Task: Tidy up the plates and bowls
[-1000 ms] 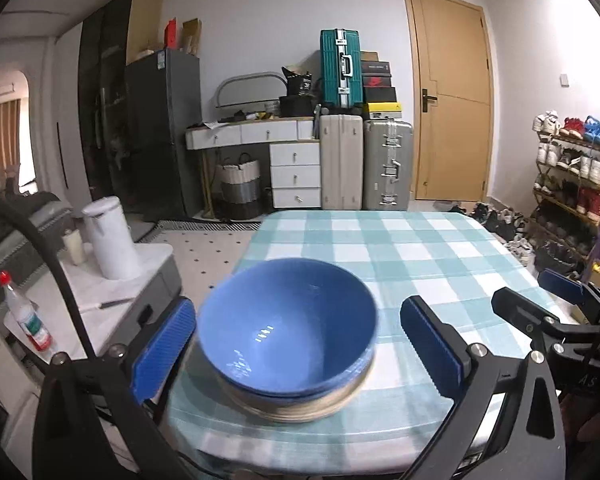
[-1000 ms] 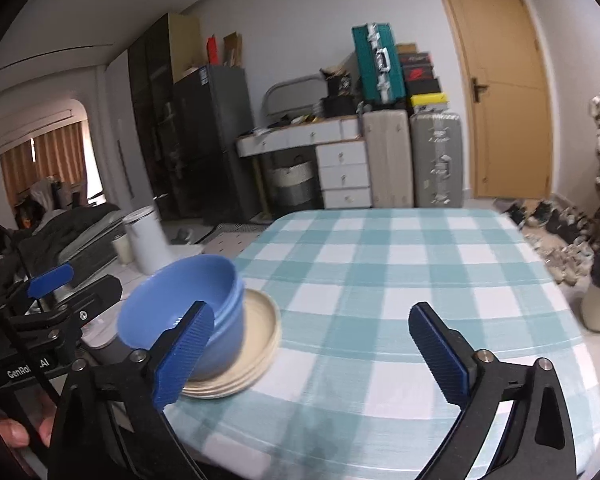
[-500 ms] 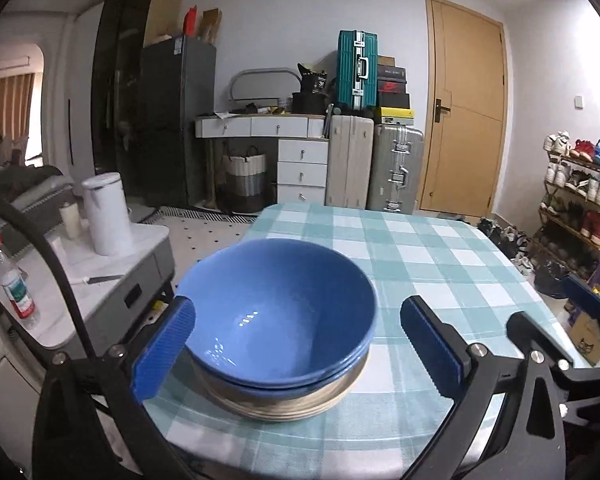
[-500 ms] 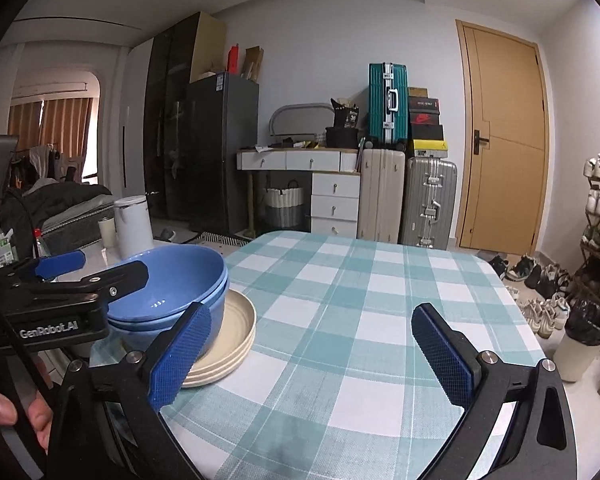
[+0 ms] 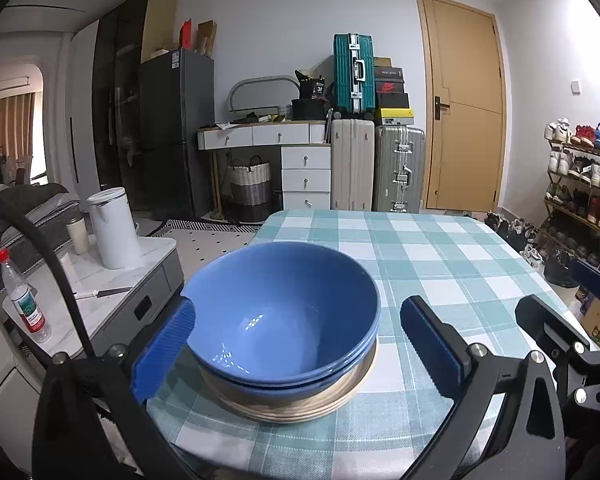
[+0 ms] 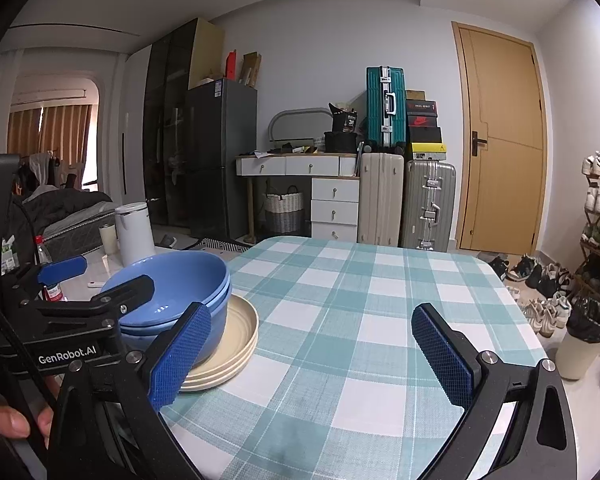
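Framing the lower half of the left wrist view, the left gripper [image 5: 296,344] is held level over the near table edge with its jaws spread wide, one blue ribbed pad on each side of the stacked glossy blue bowls [image 5: 284,312]; the left pad overlaps the bowl rim in the picture, but contact cannot be judged, and the right pad stands clear. Nothing is clamped. The bowls, one nested in another, sit on a stack of round cream plates [image 6: 236,340] at the lower centre of that view, on the teal-and-white checked tablecloth [image 5: 420,248].

In the right wrist view the right gripper [image 6: 312,354] hovers wide open and empty over bare cloth in the lower middle, its left pad just in front of the plates. A person's fingertips [image 6: 16,420] show at the lower left edge. The left gripper's black body there carries white lettering, "GenRobot.AI".

Farther back, at centre, a teal hard-shell suitcase [image 6: 386,106] stands upright above a beige one, beside shoeboxes; one red box bears a swoosh logo. Other labels are too small to read. A tan wooden door [image 6: 500,140] fills the upper right.
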Demonstrator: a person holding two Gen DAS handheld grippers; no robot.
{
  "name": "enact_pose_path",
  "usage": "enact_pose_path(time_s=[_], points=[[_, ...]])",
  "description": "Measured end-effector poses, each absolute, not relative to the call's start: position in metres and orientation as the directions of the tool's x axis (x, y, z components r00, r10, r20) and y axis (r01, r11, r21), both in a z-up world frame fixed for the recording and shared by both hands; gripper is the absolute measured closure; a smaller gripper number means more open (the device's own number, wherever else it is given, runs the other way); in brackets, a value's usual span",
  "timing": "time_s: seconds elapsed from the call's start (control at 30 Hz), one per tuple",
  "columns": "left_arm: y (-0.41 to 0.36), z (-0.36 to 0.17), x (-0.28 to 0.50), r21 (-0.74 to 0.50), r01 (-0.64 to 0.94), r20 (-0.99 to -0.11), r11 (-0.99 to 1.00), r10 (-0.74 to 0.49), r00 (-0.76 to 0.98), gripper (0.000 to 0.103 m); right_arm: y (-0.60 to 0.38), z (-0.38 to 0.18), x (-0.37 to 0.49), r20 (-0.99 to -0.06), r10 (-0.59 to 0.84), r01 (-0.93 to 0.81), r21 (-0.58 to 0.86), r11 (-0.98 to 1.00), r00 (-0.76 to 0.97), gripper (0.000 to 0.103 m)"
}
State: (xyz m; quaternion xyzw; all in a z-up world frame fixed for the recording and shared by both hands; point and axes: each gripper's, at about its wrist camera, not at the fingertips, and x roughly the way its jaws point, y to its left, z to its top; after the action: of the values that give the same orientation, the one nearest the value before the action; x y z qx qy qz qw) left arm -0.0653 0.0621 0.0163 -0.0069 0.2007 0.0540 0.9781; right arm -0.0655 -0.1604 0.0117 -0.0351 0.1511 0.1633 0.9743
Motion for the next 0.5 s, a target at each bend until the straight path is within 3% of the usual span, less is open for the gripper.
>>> enact_pose_path(time_s=[0.27,0.5], points=[[0.0628,0.0154,-0.0606,0.027,-0.110,-0.426,0.994,0.111,0.898,0.000,-0.1599,0.0081,-0.0627,-0.331,0.307,-0.323,0.006,0.946,0.892,0.001],[0.0707,0.0172,-0.0615,-0.039,-0.073,-0.428,0.997,0.049,0.903,0.000,-0.1624,0.0065,-0.0612,-0.341,0.318,-0.327,0.033,0.944,0.884,0.001]])
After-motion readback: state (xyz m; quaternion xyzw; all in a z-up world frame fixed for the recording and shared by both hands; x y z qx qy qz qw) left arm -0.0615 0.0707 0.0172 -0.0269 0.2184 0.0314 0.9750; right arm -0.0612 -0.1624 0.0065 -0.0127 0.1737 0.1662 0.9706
